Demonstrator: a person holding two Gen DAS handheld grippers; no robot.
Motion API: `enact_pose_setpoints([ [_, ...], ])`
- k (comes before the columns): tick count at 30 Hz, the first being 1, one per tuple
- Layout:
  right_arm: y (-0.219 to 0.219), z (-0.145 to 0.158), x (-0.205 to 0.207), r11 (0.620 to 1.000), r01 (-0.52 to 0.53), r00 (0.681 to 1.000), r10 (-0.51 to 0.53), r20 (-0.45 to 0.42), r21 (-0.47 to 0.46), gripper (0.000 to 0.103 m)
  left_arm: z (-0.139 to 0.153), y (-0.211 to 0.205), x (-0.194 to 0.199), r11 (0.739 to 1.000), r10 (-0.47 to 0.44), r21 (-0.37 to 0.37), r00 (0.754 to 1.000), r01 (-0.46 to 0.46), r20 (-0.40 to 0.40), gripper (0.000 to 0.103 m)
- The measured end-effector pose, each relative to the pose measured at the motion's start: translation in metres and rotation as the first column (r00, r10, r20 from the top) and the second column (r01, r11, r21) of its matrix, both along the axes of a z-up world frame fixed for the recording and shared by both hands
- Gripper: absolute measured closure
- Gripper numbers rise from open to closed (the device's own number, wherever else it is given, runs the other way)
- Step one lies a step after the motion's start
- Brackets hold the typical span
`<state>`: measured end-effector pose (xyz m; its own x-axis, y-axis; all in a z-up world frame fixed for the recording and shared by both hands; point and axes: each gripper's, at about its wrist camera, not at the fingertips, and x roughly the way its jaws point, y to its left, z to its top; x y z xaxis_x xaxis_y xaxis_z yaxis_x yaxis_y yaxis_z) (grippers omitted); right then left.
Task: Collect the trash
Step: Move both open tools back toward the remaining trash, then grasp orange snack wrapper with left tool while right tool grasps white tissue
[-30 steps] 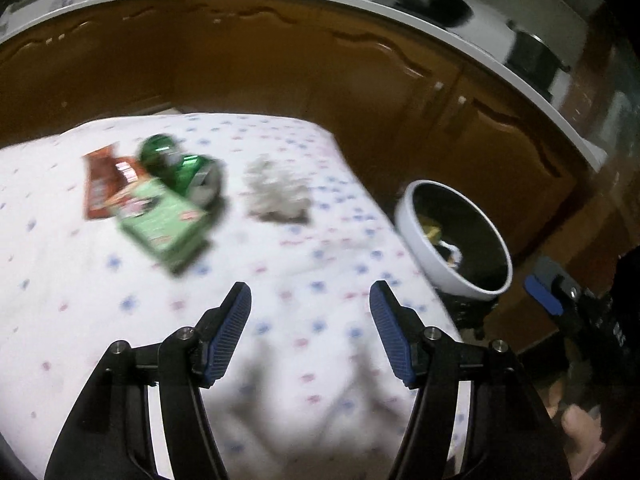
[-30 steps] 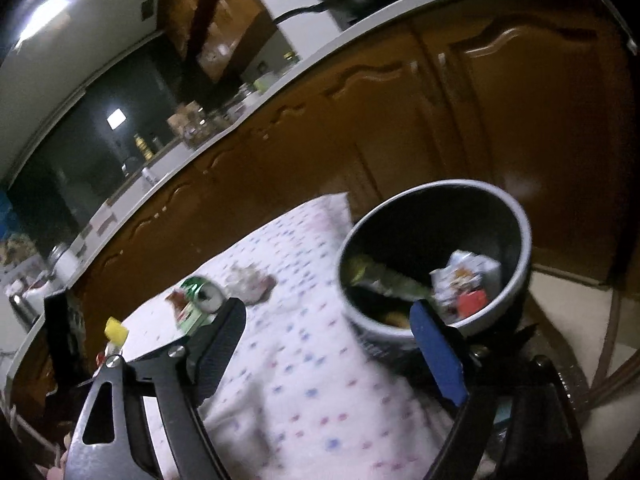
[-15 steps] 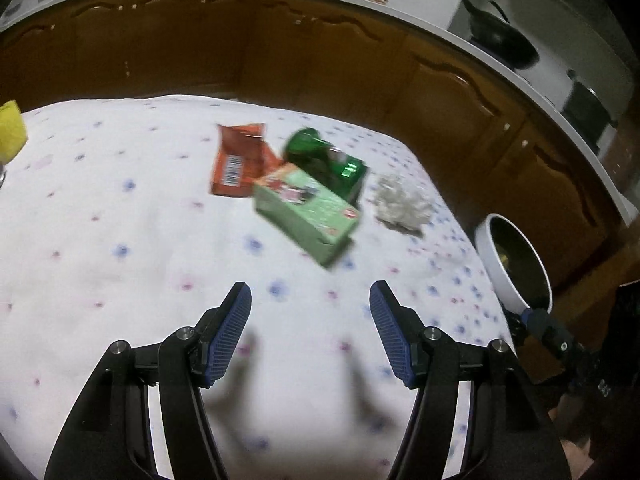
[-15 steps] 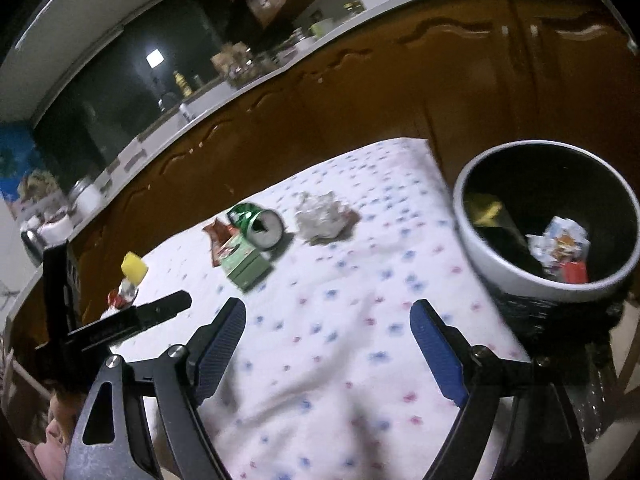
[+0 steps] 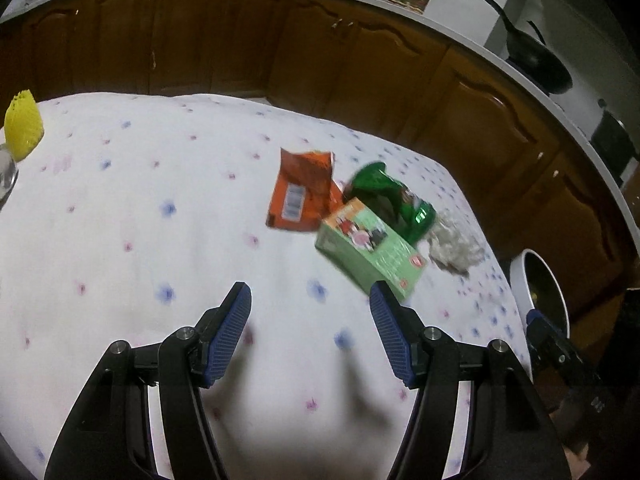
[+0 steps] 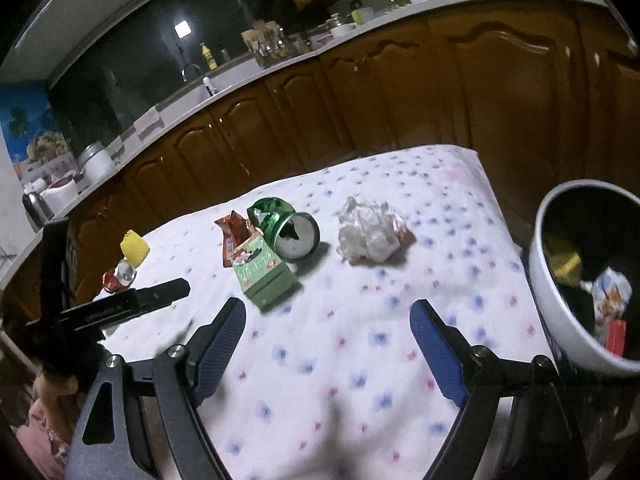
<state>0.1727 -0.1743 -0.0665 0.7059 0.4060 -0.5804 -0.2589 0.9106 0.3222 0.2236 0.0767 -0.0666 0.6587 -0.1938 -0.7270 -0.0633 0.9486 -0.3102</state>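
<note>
On the flowered tablecloth lie an orange wrapper (image 5: 303, 193), a crushed green can (image 5: 394, 199), a green carton (image 5: 370, 250) and a crumpled white tissue (image 5: 456, 245). They also show in the right wrist view: wrapper (image 6: 235, 232), can (image 6: 285, 229), carton (image 6: 264, 274), tissue (image 6: 370, 234). The white trash bin (image 6: 560, 312) stands off the table's right edge with trash inside. My left gripper (image 5: 310, 312) is open and empty, just short of the carton. My right gripper (image 6: 328, 330) is open and empty above the cloth.
A yellow cup (image 6: 135, 245) and a small red-and-silver wrapper (image 6: 119, 276) sit at the table's left side. Brown cabinets (image 6: 360, 92) and a counter run behind the table. A black pan (image 5: 536, 60) sits on the counter. The left gripper's finger (image 6: 124, 304) shows in the right wrist view.
Both cameras have swung left and back. The trash pile has shifted right in the left wrist view; the bin has slid to the right edge in the right wrist view. Both grippers stay open.
</note>
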Motion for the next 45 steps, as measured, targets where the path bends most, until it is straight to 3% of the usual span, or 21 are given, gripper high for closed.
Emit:
enact_pose_setpoints([
  [5,0.002,-0.004,0.034,0.998,0.009,1.000,-0.009,-0.003,-0.060,0.017,-0.002,0.000,0.033,0.999,0.002,0.036,1.000,-0.002,-0.005,0.039],
  [9,0.001,-0.011,0.061,0.998,0.018,0.999,-0.021,-0.033,-0.064,0.018,-0.007,0.002,0.059,1.000,-0.008,0.010,1.000,0.008,-0.009,0.033],
  [14,0.004,-0.023,0.087,0.998,0.026,0.997,-0.030,-0.071,-0.059,0.021,-0.018,0.002,0.087,0.999,0.012,0.040,1.000,-0.011,-0.016,0.032],
  [17,0.007,-0.031,0.096,0.998,0.028,0.995,-0.033,-0.099,-0.050,0.035,-0.023,0.003,0.096,0.999,0.018,0.038,1.000,-0.017,-0.019,0.034],
  [19,0.009,-0.036,0.101,0.998,0.029,0.992,-0.035,-0.119,-0.049,0.055,-0.025,0.002,0.099,0.999,0.009,0.043,1.000,-0.008,-0.022,0.056],
  [23,0.009,-0.038,0.099,0.998,0.028,0.992,-0.034,-0.117,-0.054,0.074,-0.024,0.000,0.094,0.998,-0.014,0.054,1.000,0.014,-0.011,0.071],
  [25,0.008,-0.036,0.095,0.998,0.030,0.993,-0.036,-0.110,-0.055,0.089,-0.022,-0.002,0.086,0.999,-0.032,0.040,0.999,0.033,-0.009,0.075],
  [36,-0.005,-0.027,0.047,0.999,0.029,0.996,-0.030,-0.081,-0.019,0.091,-0.012,-0.031,0.020,0.989,-0.140,-0.037,0.990,0.140,-0.001,0.078],
  [45,-0.046,-0.001,-0.010,0.995,0.093,0.996,-0.093,-0.016,0.020,0.091,0.025,-0.047,-0.019,0.984,-0.172,-0.028,0.981,0.175,0.087,0.078],
])
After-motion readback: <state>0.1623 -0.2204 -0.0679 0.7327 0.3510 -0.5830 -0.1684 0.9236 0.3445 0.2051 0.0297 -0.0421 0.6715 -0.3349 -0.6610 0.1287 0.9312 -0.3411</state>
